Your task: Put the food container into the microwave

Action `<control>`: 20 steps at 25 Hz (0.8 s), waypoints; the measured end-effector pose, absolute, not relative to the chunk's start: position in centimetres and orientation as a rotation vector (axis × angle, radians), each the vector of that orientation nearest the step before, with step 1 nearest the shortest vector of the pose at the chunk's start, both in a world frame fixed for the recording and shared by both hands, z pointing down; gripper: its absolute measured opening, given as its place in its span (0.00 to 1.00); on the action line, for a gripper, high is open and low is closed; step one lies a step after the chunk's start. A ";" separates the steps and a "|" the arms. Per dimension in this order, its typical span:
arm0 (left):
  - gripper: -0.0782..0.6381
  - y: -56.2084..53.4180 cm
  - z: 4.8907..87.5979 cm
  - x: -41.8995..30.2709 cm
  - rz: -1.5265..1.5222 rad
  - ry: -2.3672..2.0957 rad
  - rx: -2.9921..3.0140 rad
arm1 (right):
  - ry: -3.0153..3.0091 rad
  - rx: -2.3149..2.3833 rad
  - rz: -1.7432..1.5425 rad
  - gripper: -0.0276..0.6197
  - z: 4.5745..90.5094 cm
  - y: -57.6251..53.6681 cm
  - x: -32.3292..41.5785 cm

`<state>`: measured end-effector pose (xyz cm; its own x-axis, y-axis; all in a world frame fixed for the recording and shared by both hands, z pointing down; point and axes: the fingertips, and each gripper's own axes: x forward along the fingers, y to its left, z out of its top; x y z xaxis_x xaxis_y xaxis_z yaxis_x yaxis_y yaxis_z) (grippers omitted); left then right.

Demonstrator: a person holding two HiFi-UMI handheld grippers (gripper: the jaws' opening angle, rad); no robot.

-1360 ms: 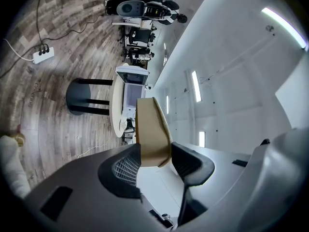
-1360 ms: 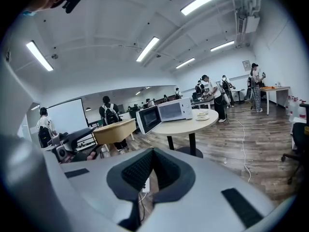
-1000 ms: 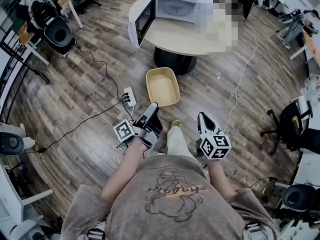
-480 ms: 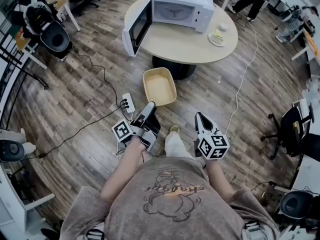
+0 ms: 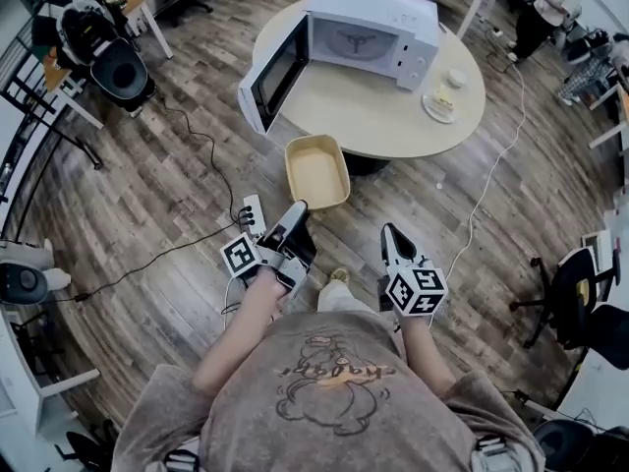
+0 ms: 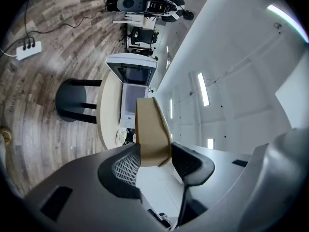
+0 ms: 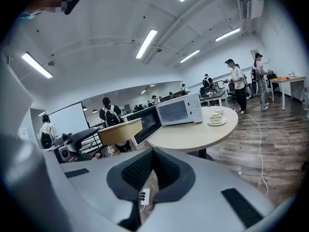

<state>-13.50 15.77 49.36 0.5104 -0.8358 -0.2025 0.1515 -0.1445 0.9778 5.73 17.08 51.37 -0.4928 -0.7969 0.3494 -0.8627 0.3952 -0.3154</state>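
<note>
A tan food container (image 5: pixel 316 170) hangs by its near rim from my left gripper (image 5: pixel 297 210), which is shut on it; the left gripper view shows the rim (image 6: pixel 152 134) pinched between the two pads. It hovers over the floor just before the round table (image 5: pixel 393 116). On that table stands the white microwave (image 5: pixel 371 29) with its door (image 5: pixel 269 73) swung open to the left. My right gripper (image 5: pixel 390 235) is held beside the left one, shut with nothing in it; its view shows the container (image 7: pixel 120 131) and microwave (image 7: pixel 178 110) ahead.
A plate of food (image 5: pixel 442 101) and a small cup (image 5: pixel 455 77) sit on the table right of the microwave. A power strip (image 5: pixel 254 203) and cables lie on the wood floor. Office chairs (image 5: pixel 580 298) and a person (image 5: pixel 550 3) stand around.
The table and microwave have come closer and lower in the head view, so the container now sits at the table's near edge. Both grippers keep their hold and pose.
</note>
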 end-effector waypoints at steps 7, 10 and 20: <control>0.41 11.1 49.2 -11.7 -0.980 -0.653 1.468 | -2.536 1.447 0.691 0.04 51.0 11.1 7.4; 0.41 9.3 49.6 -10.9 -0.983 -0.667 1.467 | -2.545 1.423 0.705 0.04 51.2 9.1 8.0; 0.41 5.0 49.6 -9.6 -0.992 -0.674 1.469 | -2.565 1.416 0.702 0.04 51.0 4.7 9.5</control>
<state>-9.64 4.96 49.60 0.4724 -0.8589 -0.1980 0.1326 -0.1528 0.9793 9.48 4.74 51.05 -0.5517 -0.7669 0.3279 -0.8269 0.4519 -0.3346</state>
